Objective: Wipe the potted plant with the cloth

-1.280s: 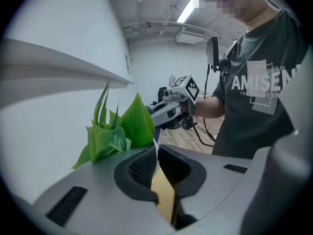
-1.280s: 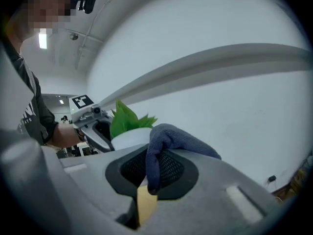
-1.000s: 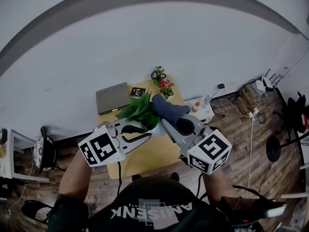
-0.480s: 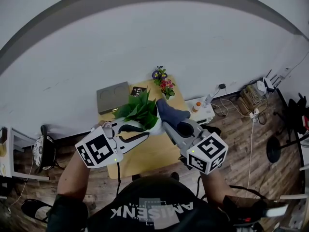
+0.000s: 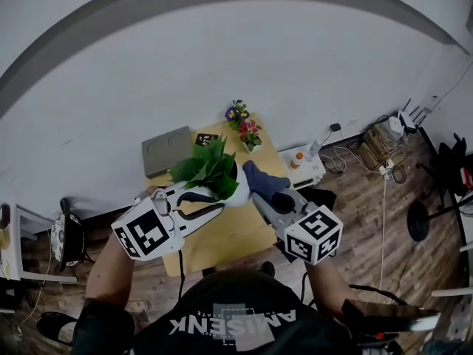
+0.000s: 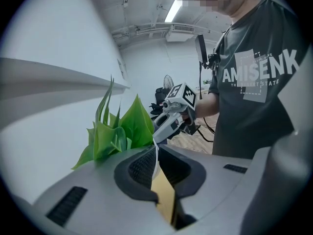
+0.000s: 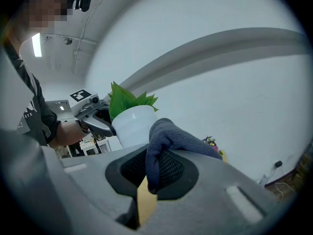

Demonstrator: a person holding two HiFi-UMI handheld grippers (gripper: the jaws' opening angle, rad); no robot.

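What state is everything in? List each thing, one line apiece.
left gripper: shut on the rim of the potted plant.
right gripper: shut on the cloth.
potted plant: upright, held at its rim by the left gripper.
cloth: bunched, close beside the pot; contact unclear.
flower bunch: standing upright near the far edge of the table.

Overhead; seemingly opposed close-ups of plant (image 5: 210,170)
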